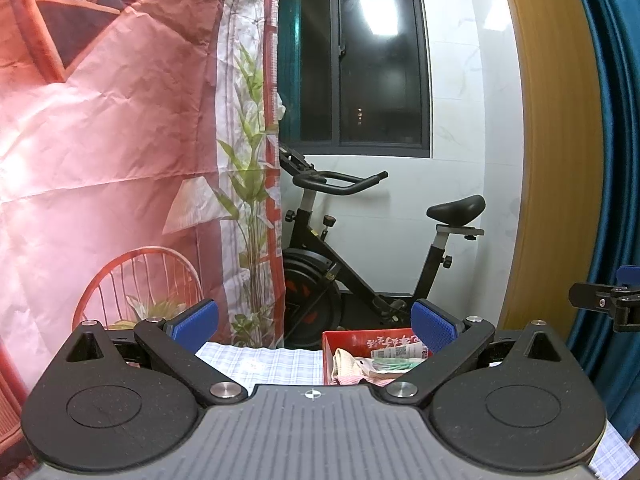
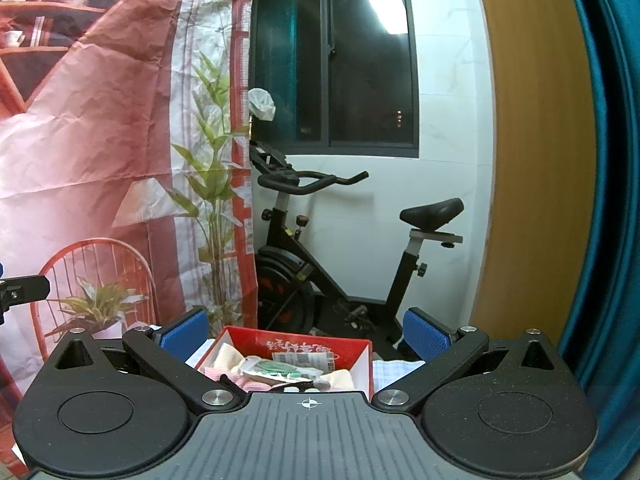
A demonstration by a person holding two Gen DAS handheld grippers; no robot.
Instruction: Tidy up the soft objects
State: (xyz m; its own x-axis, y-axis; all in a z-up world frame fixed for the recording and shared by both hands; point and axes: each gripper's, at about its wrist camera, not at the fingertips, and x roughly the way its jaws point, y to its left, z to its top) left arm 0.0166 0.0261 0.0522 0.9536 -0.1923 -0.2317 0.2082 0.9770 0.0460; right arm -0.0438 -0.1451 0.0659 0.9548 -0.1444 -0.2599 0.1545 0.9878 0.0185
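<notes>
A red box [image 1: 362, 339] [image 2: 304, 345] sits on a table with a checked cloth [image 1: 264, 364]. Inside it lie soft items: a cream cloth [image 1: 346, 362] [image 2: 226, 354], pink cloths [image 2: 230, 378], and a clear packet with green rings [image 1: 394, 366] [image 2: 276, 369]. My left gripper [image 1: 314, 326] is open, raised above the near side of the table, with nothing between its blue pads. My right gripper [image 2: 306, 332] is open too, held just in front of the box, empty. The other gripper's black tip shows at the right edge of the left wrist view.
A black exercise bike [image 1: 360, 256] [image 2: 332, 252] stands behind the table under a dark window [image 1: 360, 60]. A printed red backdrop [image 1: 120, 140] hangs at the left. A wooden panel [image 1: 548, 140] and a blue curtain [image 1: 612, 120] stand at the right.
</notes>
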